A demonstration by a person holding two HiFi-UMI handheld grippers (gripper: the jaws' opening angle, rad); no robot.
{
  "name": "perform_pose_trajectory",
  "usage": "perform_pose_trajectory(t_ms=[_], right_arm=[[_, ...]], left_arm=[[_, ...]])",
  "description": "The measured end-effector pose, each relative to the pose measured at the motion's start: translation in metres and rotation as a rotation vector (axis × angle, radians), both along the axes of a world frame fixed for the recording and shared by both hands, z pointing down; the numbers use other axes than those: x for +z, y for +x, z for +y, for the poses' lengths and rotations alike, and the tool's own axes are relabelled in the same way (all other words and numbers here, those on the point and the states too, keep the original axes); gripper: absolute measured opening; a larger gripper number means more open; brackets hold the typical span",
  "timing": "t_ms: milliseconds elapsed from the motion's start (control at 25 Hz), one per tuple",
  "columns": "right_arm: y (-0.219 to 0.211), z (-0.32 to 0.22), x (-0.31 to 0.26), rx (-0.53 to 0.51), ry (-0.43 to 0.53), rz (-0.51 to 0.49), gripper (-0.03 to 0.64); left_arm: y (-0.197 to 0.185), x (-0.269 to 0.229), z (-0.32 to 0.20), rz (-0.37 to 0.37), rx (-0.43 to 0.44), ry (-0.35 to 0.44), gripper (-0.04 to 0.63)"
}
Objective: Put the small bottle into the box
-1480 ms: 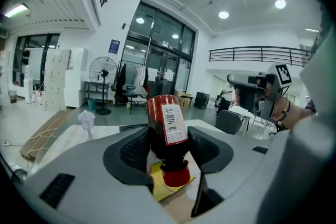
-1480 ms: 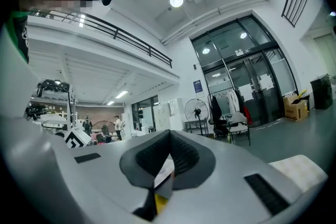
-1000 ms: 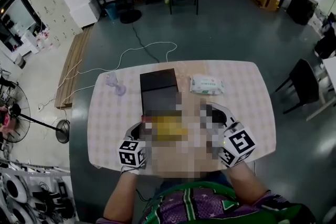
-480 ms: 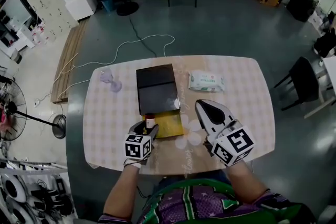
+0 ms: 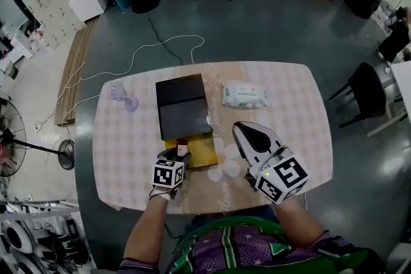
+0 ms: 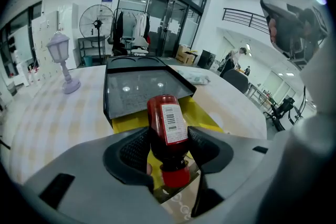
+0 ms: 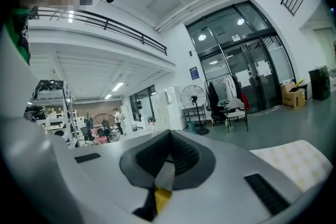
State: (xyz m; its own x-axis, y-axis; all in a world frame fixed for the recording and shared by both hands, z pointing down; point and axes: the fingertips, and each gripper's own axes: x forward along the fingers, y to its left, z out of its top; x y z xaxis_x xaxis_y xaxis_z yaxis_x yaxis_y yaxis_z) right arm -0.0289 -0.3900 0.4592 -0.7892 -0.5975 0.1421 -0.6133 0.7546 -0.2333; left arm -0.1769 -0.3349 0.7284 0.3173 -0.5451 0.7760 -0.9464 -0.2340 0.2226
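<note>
Head view and both gripper views, bottle-into-box task, insertion stage. The left gripper (image 6: 168, 139) has its jaws spread wide and pressed against both sides of the small red bottle (image 6: 169, 115). The bottle lies tilted, with its red cap toward the camera and its base toward the box. The open box (image 5: 183, 106) sits mid-table. Its black half lies at 12 o'clock and its yellow-lined half (image 5: 204, 154) at 6 o'clock, nearest the person. Seen from the head view, the bottle hangs over the 9 o'clock edge of the yellow half. Whether it touches the lining cannot be told. The right gripper (image 7: 169, 157) is at 3 o'clock from the yellow half, with its jaws together and nothing between them. A wet-wipe pack (image 5: 244, 94) lies at 2 o'clock from the box, and a small lilac lamp ornament (image 5: 122, 97) stands at 10 o'clock; both are well apart from the work. Judged progress: pick-up and carry are done. Still to do are setting the bottle fully inside the yellow half, letting go, and drawing the gripper clear.
</note>
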Motion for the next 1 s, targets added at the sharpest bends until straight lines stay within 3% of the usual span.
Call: perform_pose_trajectory(t_ms=[360,1000], right_arm=[[0.006,-0.005,0.008,0.005,-0.025,-0.007,0.005],[0.017,-0.005,0.017,0.025,-0.044,-0.007,0.005]], left_arm=[[0.012,0.021,-0.006,0.004,0.052,-0.106,0.250],[0.024,0.054,-0.006,-0.100,0.150,-0.249,0.252]])
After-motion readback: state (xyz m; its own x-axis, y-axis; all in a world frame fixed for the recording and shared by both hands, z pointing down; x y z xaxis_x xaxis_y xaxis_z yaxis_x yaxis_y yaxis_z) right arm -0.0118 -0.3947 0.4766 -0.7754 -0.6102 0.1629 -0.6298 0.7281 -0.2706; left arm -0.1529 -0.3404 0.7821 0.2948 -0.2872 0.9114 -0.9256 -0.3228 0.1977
